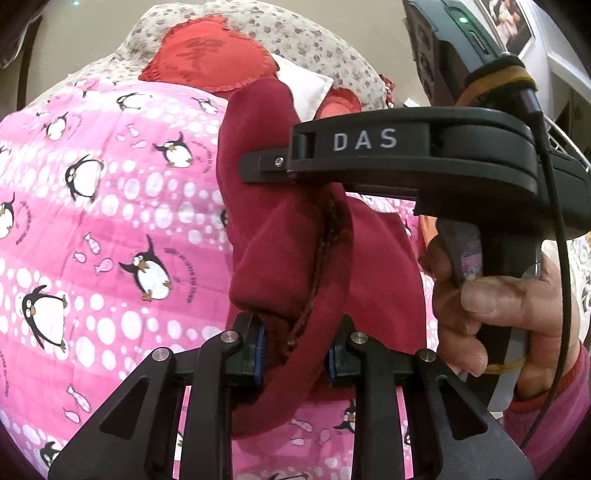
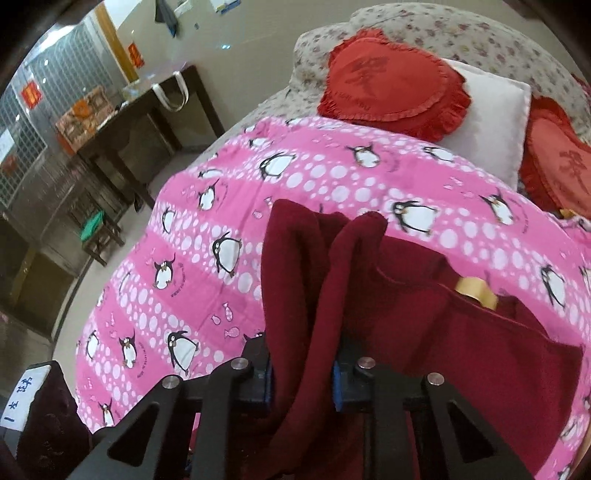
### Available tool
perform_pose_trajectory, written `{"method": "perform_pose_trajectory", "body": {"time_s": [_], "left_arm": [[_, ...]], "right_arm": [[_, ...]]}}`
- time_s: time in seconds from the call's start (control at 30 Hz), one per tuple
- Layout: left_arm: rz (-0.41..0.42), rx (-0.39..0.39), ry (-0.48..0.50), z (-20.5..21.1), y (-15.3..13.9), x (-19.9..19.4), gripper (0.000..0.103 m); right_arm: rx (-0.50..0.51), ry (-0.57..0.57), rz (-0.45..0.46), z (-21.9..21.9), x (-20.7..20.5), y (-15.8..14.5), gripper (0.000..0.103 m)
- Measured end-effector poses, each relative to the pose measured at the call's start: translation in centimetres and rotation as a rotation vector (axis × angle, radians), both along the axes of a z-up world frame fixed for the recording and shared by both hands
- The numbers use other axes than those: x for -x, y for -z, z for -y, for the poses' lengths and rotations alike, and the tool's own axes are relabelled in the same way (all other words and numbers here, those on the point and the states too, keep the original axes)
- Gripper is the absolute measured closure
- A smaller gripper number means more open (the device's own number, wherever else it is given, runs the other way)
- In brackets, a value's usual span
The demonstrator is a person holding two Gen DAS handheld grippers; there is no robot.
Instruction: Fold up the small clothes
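Observation:
A dark red garment [image 1: 280, 243] hangs bunched above the pink penguin bedspread [image 1: 92, 221]. My left gripper [image 1: 295, 354] is shut on the garment's hem, which shows a seam. My right gripper [image 1: 258, 166] appears in the left wrist view as a black body marked DAS, its tip clamped on the cloth's upper fold; a hand holds its handle. In the right wrist view my right gripper [image 2: 301, 380] is shut on a thick fold of the dark red garment [image 2: 424, 332], which drapes right over the bedspread [image 2: 295, 177]. A yellowish object [image 2: 476, 291] pokes out behind the cloth.
Two red heart cushions [image 2: 391, 77] and a white pillow [image 2: 491, 122] lie against the floral headboard [image 2: 461, 29] at the far end of the bed. A dark side table [image 2: 147, 122] with boxes stands left of the bed, with a stool [image 2: 94, 229] near it.

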State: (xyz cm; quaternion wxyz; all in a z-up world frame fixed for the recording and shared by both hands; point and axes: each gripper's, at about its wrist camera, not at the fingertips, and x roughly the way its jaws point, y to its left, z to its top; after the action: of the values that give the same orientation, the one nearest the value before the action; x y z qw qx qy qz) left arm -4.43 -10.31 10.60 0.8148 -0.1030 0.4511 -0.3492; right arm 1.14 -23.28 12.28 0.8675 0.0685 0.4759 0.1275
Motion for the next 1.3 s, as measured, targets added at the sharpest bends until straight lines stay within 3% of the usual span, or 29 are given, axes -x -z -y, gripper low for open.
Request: {"method": "perform_pose_trajectory", "body": {"time_s": [0.57,0.87,1.1,1.2,1.23,1.27,1.3], "left_arm": [[0.023,-0.052,0.139,8.9,-1.3,1.2,0.081],[0.001,-0.104,0.215,15.6,0.3,2.0,0.081],[-0.012,-0.15,0.236,19.1,1.7,2.1,0.08],[-0.078,-0.136,0.232,19.9,2.1,1.7,0.066],[-0.104,-0.122,0.241,19.6,2.1,1.9,0.055],[-0.136,-0.1,0.26,19.5,1.9,2.0,0.045],[-0.153,-0.078,0.279,19.2,1.6,2.5,0.042]], "right_arm": [[-0.075,0.119,0.085,11.1,6.2,-2.2,0.084],[-0.131,0.241,0.061,18.8,8.9,0.7,0.084],[-0.159,0.317,0.041,22.3,9.2,3.5,0.084],[-0.166,0.334,0.022,22.9,8.6,5.2,0.084],[-0.167,0.337,0.023,23.0,8.6,5.7,0.082],[-0.167,0.339,0.029,23.2,8.8,5.8,0.08],[-0.156,0.351,0.033,23.4,9.1,5.7,0.07]]}}
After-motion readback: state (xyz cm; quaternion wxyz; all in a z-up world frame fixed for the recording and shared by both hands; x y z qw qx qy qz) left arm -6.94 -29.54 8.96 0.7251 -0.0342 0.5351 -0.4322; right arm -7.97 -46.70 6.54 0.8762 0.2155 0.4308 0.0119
